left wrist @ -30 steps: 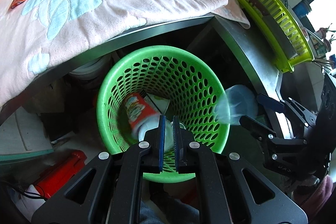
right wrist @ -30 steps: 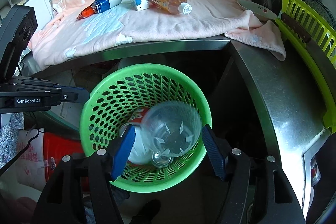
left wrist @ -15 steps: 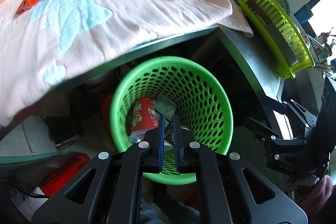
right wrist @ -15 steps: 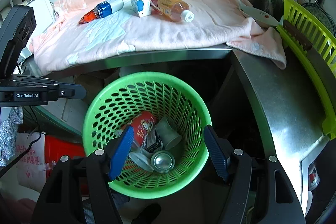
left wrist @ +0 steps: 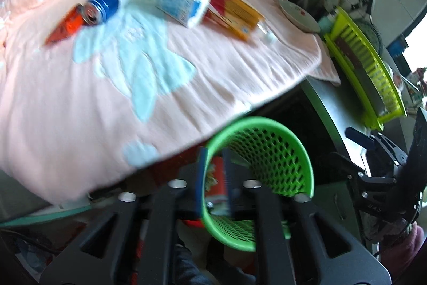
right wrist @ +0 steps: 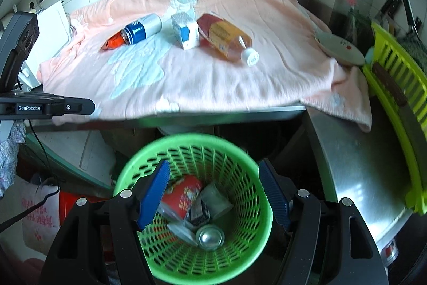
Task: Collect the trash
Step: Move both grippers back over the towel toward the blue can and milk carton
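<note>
A green perforated basket point(right wrist: 256, 170) point(left wrist: 293, 146) stands on the floor below the counter and holds several pieces of trash, among them a red cup point(right wrist: 184, 198) and a can point(right wrist: 210, 237). On the pink towel point(right wrist: 213, 76) lie a blue can point(right wrist: 141, 28) point(left wrist: 105, 6), an orange wrapper point(right wrist: 113, 42) point(left wrist: 65, 27), a small blue-white carton point(right wrist: 185, 31) point(left wrist: 181, 4) and an orange bottle point(right wrist: 224, 38) point(left wrist: 234, 14). My right gripper point(right wrist: 213, 194) is open and empty above the basket. My left gripper point(left wrist: 213, 175) is nearly shut and empty, at the basket's near rim.
A steel counter point(right wrist: 355, 164) runs along the right. A lime dish rack point(right wrist: 400, 87) point(left wrist: 365, 66) stands at its far right. A white dish point(right wrist: 339, 48) lies at the towel's right edge. A red container point(right wrist: 72, 205) and a bag stand on the floor at left.
The clear cup left my open right gripper and dropped into the basket. Both grippers have risen and tilted up toward the towel; the left has also shifted left.
</note>
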### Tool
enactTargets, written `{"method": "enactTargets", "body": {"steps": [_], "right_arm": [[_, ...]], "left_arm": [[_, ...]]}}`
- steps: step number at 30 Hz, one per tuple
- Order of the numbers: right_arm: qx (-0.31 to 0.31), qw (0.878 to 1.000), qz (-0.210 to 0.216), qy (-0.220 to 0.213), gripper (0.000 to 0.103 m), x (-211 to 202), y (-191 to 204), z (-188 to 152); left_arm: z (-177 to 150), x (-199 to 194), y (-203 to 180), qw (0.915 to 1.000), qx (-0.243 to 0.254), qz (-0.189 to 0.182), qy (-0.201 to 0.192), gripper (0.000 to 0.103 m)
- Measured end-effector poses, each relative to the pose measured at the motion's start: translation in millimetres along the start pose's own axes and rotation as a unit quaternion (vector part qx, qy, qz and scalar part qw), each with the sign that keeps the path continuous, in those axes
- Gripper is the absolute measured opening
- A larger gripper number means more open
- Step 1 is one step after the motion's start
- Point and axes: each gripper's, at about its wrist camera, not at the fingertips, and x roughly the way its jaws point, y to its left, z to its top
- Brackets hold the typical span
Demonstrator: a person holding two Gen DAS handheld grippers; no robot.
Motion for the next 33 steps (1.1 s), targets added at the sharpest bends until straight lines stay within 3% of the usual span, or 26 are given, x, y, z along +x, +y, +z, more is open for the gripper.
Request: {"method": "enactTargets", "body": {"steps": [1,11,14,19,24,33], "right_arm": [[-0.001,1.0,-0.001,-0.002,0.067,1,2,6],[-0.01,1.0,-0.015,-0.002,0.068,24,24,69],[-0.014,1.0,-0.025,-0.006,0.068,30,27,88],[-0.031,0.999,-0.016,-0.013,0.068,41,28,119],[-0.062,0.998,0.01,-0.018,0.068,59,31,147],[-0.085,0.996,0.035,-0.01,0.068,93,38,179]], "left_arm": [[6,-2,6,0.9999,-0.001,0.008,-0.007,0.04],[69,-17,54,0.9993,-0.013,0.025,-0.024,0.041],[87,-18,63,0.9989,-0.008,0.033,-0.032,0.046],[112,-18,85,0.9972,-0.03,0.047,-0.051,0.046],[135,-11,107,0.9923,-0.045,0.091,-0.072,0.046],[184,23,136,0.991,-0.053,0.101,-0.071,0.046]]}}
